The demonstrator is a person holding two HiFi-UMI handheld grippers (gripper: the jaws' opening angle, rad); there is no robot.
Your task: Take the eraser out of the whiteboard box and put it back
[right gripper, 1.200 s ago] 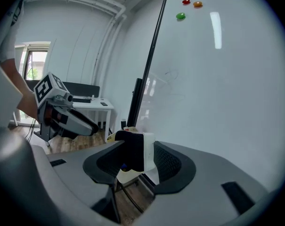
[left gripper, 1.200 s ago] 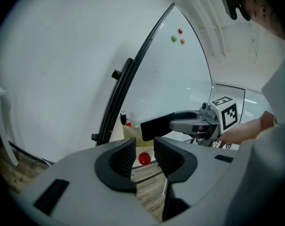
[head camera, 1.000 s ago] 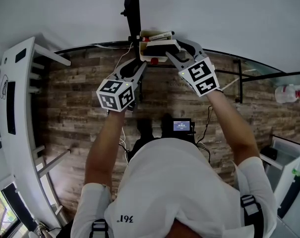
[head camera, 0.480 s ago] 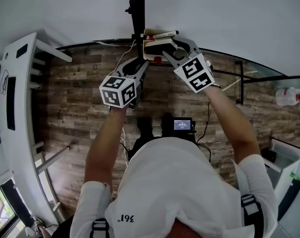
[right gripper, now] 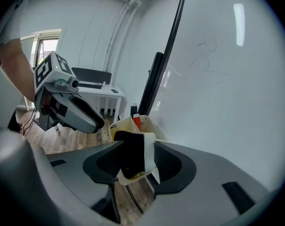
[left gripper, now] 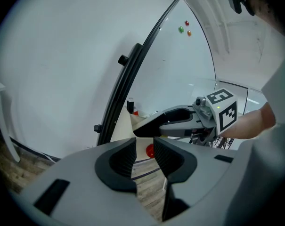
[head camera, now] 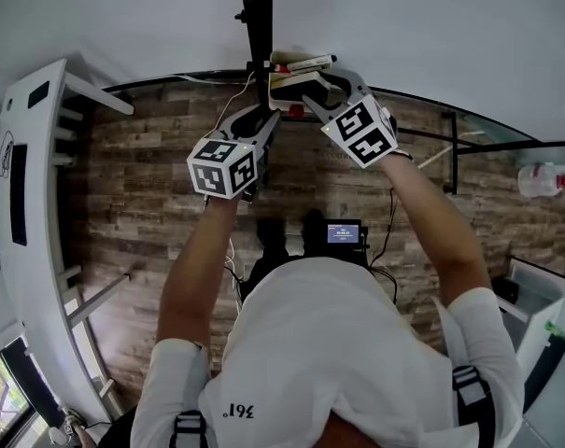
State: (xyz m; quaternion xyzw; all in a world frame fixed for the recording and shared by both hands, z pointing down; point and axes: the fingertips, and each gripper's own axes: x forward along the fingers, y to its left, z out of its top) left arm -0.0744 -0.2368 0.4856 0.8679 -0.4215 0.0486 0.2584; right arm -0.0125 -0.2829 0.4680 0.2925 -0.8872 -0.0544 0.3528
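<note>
Eraser point(right gripper: 132, 158) clamped in R hand-held gripper point(right gripper: 138, 149); L hand-held gripper point(left gripper: 144, 147) narrowly parted.

I take this for office or meeting room. Big whiteboard point(left gripper: 180, 69) on black stand point(left gripper: 126, 84), colour magnets point(left gripper: 181, 29) stuck high on it, faint pen marks point(right gripper: 206, 55) on surface. Cream box point(right gripper: 119, 126) with markers sits at lower edge of board. White bench point(right gripper: 99, 91) at far wall carries dark thing, I cannot tell what. Floor point(head camera: 151, 203) is wood-pattern planks. Walls plain white, window point(right gripper: 47, 48) gives daylight. Plastic bottle point(head camera: 543, 175) stands at my right.
</note>
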